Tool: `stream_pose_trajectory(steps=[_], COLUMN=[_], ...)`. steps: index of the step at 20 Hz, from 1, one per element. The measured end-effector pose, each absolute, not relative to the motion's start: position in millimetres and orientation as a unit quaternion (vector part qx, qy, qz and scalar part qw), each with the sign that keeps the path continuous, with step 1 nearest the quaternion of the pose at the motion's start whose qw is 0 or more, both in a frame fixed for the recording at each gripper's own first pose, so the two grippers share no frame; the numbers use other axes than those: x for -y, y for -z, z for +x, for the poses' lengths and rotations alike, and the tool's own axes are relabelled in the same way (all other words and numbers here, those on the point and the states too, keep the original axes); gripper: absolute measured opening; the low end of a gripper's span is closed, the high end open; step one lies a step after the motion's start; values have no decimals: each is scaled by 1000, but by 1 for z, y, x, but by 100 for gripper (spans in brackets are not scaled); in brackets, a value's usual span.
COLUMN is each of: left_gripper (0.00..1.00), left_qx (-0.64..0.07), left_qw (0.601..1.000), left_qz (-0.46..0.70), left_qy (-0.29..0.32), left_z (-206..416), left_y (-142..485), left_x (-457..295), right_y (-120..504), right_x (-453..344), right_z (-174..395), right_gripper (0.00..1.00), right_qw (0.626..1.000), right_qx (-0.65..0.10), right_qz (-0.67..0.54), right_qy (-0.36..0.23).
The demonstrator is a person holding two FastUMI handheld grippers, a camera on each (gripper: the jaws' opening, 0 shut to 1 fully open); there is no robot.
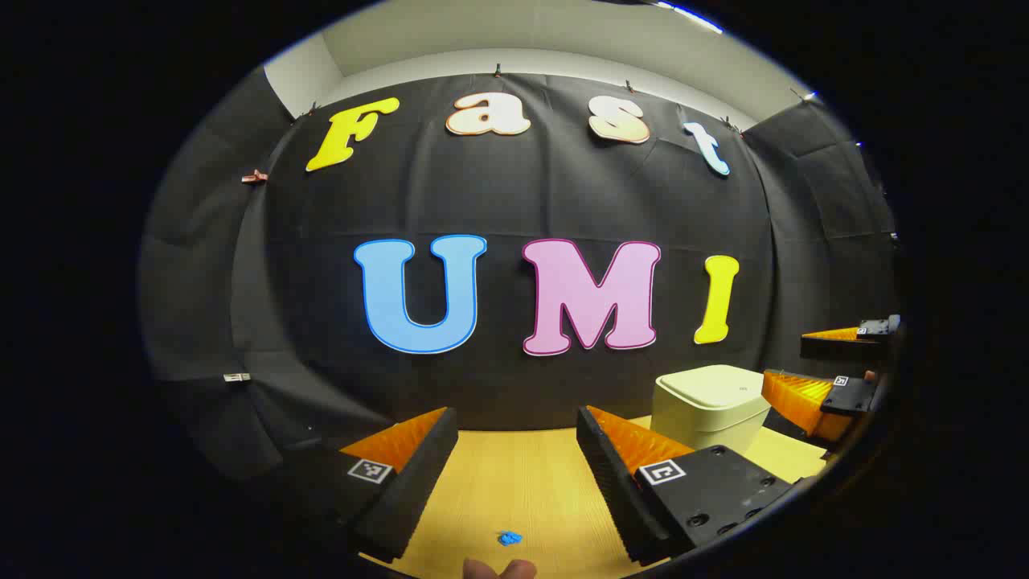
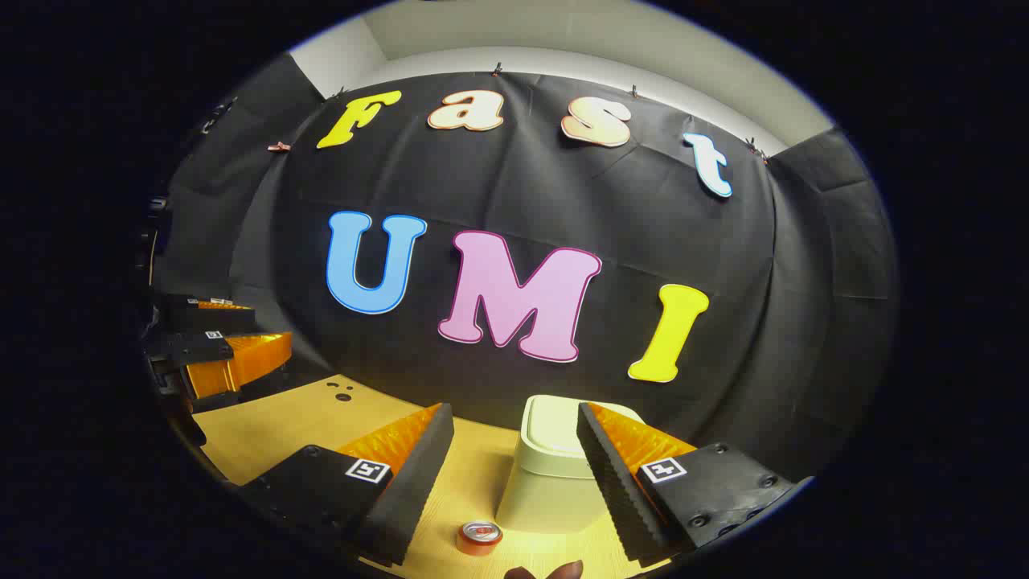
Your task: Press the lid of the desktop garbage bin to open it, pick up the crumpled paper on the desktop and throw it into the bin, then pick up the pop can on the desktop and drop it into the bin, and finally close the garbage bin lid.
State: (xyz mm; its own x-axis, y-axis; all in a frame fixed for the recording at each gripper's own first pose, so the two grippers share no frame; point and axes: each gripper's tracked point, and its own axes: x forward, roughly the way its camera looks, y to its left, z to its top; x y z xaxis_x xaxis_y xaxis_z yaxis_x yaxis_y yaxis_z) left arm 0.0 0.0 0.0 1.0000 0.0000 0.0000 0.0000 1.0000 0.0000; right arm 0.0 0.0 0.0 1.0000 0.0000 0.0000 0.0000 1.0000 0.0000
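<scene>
The cream desktop bin (image 1: 707, 406) stands on the wooden table with its lid shut, right of my left gripper (image 1: 516, 414), which is open and holds nothing. A small blue crumpled paper (image 1: 509, 538) lies on the table between and below its fingers. In the right gripper view the bin (image 2: 547, 474) is just ahead, partly behind the right finger. A red pop can (image 2: 480, 537) stands upright close in front of the bin. My right gripper (image 2: 514, 410) is open above the can, and nothing sits between its fingers.
The yellow wooden table (image 1: 522, 482) ends at the black cloth wall behind the bin. The right gripper (image 1: 808, 362) hovers at the far right of the left gripper view, the left gripper (image 2: 241, 330) at the far left of the right gripper view. Small dark marks (image 2: 342, 392) dot the table.
</scene>
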Motion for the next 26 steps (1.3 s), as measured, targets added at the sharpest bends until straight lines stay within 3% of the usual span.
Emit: stream_pose_trajectory(steps=[12,23,25,26], left_gripper=[95,96,95,95], left_qx=[-16,-19,-19,-19], left_qw=[1000,1000,1000,1000], left_qz=[13,19,20,20], left_qy=[0,-1,-3,-4], left_z=[6,10,10,10], left_y=[8,7,6,7], left_x=[9,14,13,12], right_y=[7,5,4,5], right_x=[-3,40,50,56], right_z=[11,37,48,54], right_gripper=[97,97,93,82], right_qw=[1000,1000,1000,999], right_qx=[1,-1,-9,-15], right_qz=[9,16,19,21], right_qy=[-16,20,20,24])
